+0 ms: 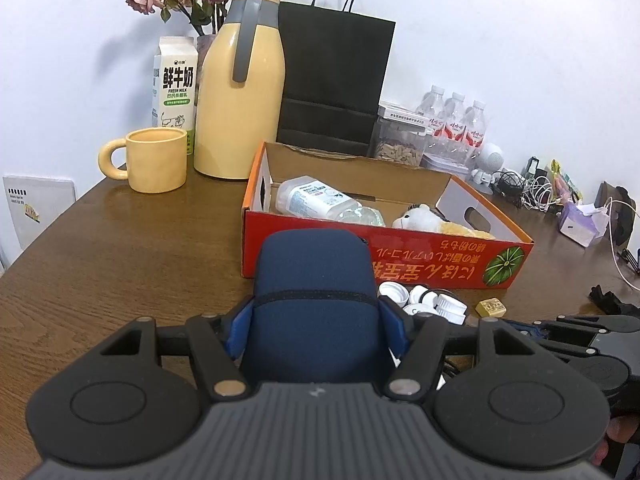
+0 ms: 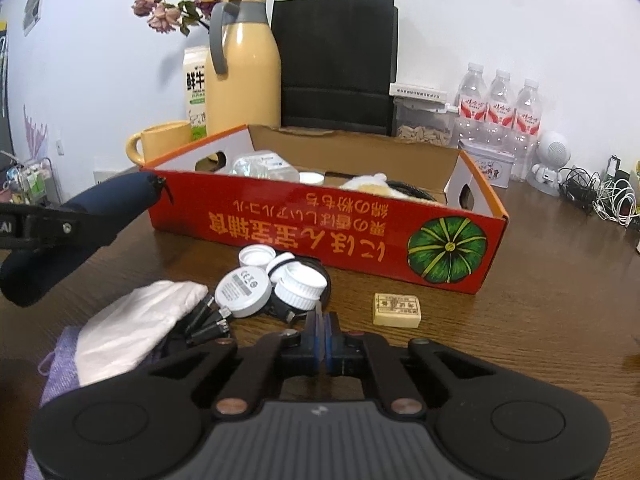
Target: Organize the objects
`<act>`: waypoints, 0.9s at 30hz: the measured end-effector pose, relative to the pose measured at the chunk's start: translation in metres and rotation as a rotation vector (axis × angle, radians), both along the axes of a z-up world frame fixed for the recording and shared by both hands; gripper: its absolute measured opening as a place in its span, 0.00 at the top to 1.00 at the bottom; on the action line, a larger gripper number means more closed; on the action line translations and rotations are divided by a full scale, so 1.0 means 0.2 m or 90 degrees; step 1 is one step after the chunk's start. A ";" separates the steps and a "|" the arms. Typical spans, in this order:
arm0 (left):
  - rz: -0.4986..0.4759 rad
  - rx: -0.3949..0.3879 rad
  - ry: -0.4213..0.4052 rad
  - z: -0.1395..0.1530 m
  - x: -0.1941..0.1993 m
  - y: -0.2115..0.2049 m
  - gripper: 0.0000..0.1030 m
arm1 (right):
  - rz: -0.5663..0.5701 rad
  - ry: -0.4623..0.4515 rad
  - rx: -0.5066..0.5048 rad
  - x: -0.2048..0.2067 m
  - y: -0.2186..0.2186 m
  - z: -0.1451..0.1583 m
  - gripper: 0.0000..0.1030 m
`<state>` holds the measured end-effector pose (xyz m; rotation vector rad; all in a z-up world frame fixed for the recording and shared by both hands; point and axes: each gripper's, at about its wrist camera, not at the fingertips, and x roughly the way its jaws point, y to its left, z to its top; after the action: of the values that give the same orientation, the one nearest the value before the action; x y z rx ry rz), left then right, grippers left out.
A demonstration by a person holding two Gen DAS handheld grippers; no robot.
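each camera sits on its own gripper, low over the desk (image 1: 120,240), and looks forward and a bit down toward the white wall. the left one is close to the red box (image 1: 384,256) and a little to its left. the right one sits more to the right. both see the red box (image 2: 320,220), the yellow jug (image 1: 240,92) and the black bag (image 2: 336,60).

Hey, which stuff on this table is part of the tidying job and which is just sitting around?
Part of the job:
- red cardboard box
- navy pouch, held in the left gripper
- white caps and round charger in front of the box
- small yellow block
- white cloth

Just sitting around:
- yellow jug
- yellow mug
- milk carton
- black paper bag
- water bottles
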<state>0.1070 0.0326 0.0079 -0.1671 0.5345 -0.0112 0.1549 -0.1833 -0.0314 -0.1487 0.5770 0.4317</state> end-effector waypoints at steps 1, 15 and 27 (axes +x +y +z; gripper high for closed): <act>-0.001 0.001 -0.002 0.00 0.00 0.00 0.36 | -0.001 -0.003 0.003 0.00 -0.01 0.01 0.98; -0.028 0.017 -0.040 0.14 0.12 -0.08 0.36 | 0.013 -0.073 0.035 0.02 -0.02 0.20 0.98; -0.042 0.017 -0.071 0.24 0.48 -0.17 0.36 | 0.020 -0.133 0.059 0.31 0.03 0.39 0.98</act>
<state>0.2031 -0.0010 0.0569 -0.1223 0.4289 -0.0780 0.2171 -0.1766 0.0464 -0.1123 0.3498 0.4671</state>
